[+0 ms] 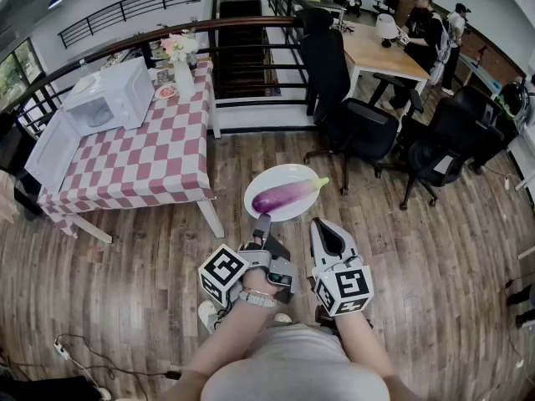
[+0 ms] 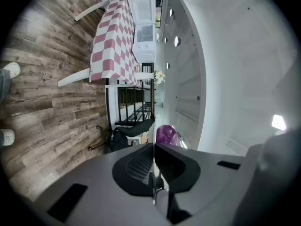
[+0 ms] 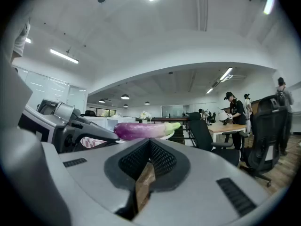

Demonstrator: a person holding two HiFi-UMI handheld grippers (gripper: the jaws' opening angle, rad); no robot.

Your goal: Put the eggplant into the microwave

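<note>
Purple and glossy, the long eggplant is tapering to a pale green stem end and lying across a smooth white oval plate. The plate is hanging above a floor of grey-brown wood planks, well apart from the surface, which is wearing a red-and-white checked cloth. A boxy white microwave is sitting on the far left part of that surface, and a white vase of pale flowers is standing near its far edge.

Behind them a dark metal railing with a curved wooden handrail is running across the room. Black office chairs are standing on the planks, and people are gathering at a light wooden desk at the back right.

The left tool is clenching the plate's near rim, its dark ribbed pads pinching the thin white edge and holding plate and eggplant level. The right tool is hovering just beside the plate's near right edge, its jaws pressed together at the tips and grasping nothing.
</note>
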